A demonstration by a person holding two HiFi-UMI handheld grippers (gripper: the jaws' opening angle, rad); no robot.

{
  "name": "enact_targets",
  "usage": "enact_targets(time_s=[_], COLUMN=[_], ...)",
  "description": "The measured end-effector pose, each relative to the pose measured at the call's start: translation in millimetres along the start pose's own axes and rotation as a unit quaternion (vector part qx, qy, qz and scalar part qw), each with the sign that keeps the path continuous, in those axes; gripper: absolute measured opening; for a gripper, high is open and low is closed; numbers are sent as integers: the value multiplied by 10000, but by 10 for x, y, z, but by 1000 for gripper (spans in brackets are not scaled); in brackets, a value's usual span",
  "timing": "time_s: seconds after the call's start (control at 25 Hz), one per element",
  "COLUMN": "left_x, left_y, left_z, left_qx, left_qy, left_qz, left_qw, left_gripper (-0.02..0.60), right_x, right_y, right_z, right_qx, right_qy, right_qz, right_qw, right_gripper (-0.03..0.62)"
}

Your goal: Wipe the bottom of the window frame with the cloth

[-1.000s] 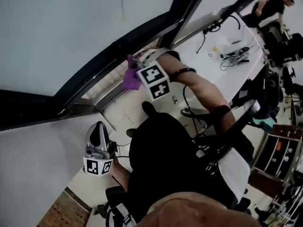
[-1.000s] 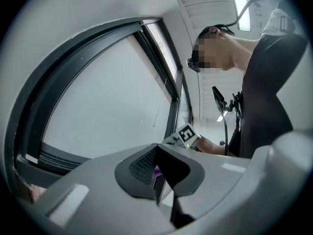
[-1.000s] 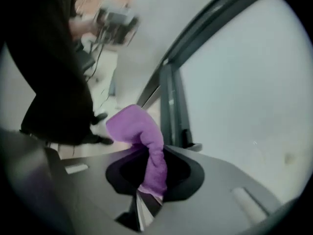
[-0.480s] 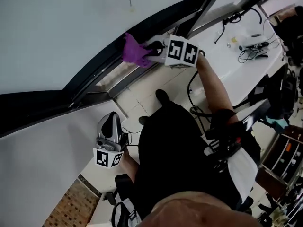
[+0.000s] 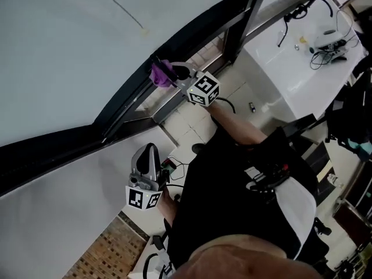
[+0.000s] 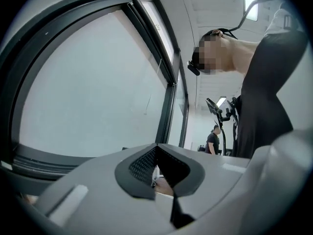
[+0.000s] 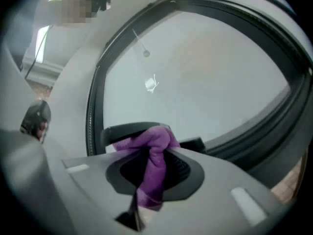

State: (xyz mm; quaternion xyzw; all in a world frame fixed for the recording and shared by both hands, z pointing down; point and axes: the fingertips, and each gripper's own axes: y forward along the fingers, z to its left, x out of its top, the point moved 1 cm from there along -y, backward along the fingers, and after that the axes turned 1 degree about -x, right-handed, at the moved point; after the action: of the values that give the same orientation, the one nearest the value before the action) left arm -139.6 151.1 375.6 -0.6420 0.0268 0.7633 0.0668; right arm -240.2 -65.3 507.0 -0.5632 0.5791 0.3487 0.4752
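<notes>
Right claw (image 5: 176, 73) clamped on a bunched, soft purple cloth (image 5: 160, 74), which is pressed against the dark window frame (image 5: 192, 34) bottom rail. Left claw (image 5: 149, 151) closed, empty.

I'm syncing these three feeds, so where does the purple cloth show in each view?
Head view: purple cloth upper centre, at the window frame, at the right tool's tip.
Left gripper view: not in it.
Right gripper view: low centre, clamped between the jaws.
Shared landmark: the dark window frame, seen in all three.
</notes>
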Motion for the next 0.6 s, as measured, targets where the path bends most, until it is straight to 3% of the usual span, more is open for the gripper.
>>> enact_targets(time_s=[0.08, 0.2, 0.28, 0.4, 0.48, 0.6], left_x=[-50, -100, -123, -122, -110, -113], left_y=[18, 26, 42, 87, 105, 132], left_z=[-37, -13, 25, -9, -33, -25], left_qx=[21, 55, 36, -74, -128, -163], left_qy=[-49, -123, -124, -22, 27, 26], left_qz=[82, 135, 161, 226, 243, 209], left_qw=[10000, 9998, 9998, 9997, 9996, 9996], left_gripper=[2, 2, 2, 2, 2, 2], right_x=[33, 15, 4, 83, 291, 595], right_y=[74, -116, -334, -902, -1160, -859], right_z=[-5, 78, 258, 686, 688, -44], right_qx=[-143, -17, 425, 1278, 1005, -224], right_qy=[-489, -782, -910, -1479, -1194, -1167], right_qz=[-88, -239, -244, -98, -67, 323], right_qw=[9987, 9967, 9946, 9807, 9877, 9924], right_gripper=[67, 67, 67, 67, 67, 67])
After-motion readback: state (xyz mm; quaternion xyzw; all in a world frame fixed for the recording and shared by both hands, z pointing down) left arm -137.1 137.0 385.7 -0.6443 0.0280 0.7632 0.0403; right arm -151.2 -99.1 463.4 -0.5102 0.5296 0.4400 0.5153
